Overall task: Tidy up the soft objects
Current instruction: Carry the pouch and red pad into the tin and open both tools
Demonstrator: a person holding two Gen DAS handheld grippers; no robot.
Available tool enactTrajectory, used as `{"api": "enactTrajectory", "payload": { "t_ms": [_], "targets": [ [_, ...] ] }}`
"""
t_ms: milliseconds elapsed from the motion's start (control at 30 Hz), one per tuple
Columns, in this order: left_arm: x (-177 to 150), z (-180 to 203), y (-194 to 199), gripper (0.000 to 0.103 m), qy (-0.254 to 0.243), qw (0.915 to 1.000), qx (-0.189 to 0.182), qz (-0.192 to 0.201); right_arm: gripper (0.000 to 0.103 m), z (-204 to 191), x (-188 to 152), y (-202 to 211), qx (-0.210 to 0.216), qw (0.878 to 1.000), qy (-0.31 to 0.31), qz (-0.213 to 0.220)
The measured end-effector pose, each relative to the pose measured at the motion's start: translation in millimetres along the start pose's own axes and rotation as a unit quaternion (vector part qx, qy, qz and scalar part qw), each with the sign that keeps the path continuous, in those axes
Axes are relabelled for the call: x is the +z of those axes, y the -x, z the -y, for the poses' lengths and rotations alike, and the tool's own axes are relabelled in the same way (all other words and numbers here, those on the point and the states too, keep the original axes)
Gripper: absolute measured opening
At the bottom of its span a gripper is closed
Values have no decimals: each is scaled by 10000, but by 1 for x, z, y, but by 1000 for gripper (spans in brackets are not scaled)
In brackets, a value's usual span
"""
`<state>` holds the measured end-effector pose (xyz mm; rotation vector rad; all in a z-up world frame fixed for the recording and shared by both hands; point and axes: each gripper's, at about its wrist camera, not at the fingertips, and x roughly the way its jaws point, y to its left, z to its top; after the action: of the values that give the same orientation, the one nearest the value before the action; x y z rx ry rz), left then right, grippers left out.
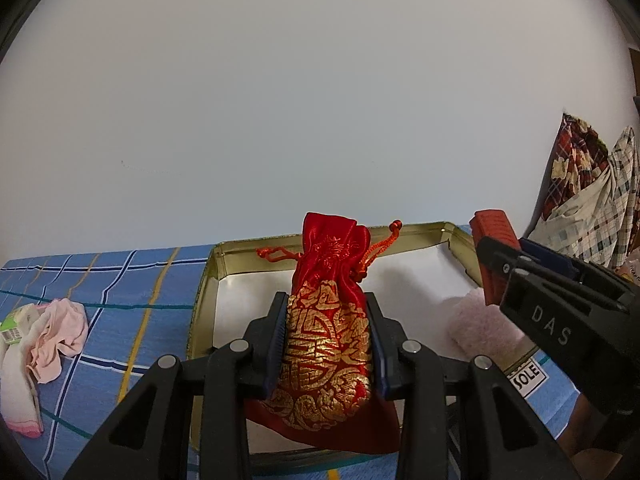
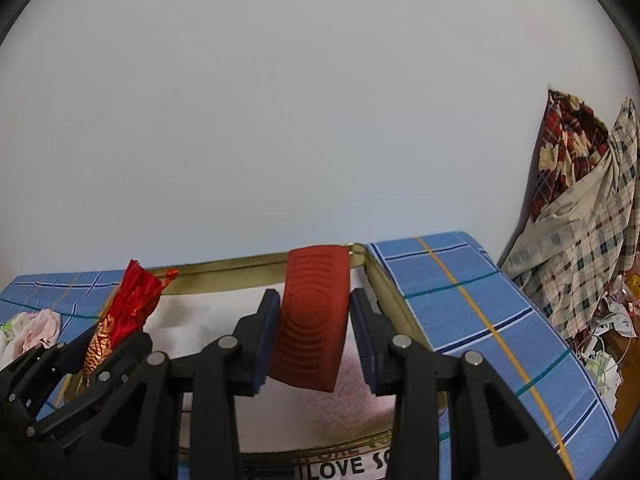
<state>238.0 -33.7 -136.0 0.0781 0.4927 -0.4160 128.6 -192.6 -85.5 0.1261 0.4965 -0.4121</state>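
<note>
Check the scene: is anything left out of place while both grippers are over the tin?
Yes. A crumpled pink and white cloth pile lies loose on the blue checked cloth, left of the tin, not inside it. Nothing looks spilled or damaged.

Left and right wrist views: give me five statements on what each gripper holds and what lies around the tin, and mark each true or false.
1. The left gripper is shut on the red and gold drawstring pouch. True.
2. The right gripper is empty. False: it grips a ribbed red block.
3. The gold tin holds a fluffy pink cloth. True.
4. The pouch lies on the tablecloth. False: it is held over the tin.
5. The blue checked tablecloth carries crumpled pink fabric. True.
</note>
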Motion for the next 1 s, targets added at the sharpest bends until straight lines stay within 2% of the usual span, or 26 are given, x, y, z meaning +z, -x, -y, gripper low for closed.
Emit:
{"api": "enactTrajectory", "payload": {
  "t_ms": [233, 500, 733, 1000],
  "targets": [
    [14, 5, -8, 38, 25, 9998, 83, -178, 37, -1, -6, -12, 78, 9996, 10, -287],
    [29, 19, -14, 38, -21, 9995, 96, -288, 37, 1, -9, -17, 53, 9991, -62, -410],
    [23, 23, -16, 38, -80, 9994, 106, -315, 37, -3, -11, -18, 104, 9990, -5, -442],
    [24, 27, -29, 40, -11, 9982, 256, -539, 39, 1, -12, -21, 269, 9983, -163, -495]
  ]
}}
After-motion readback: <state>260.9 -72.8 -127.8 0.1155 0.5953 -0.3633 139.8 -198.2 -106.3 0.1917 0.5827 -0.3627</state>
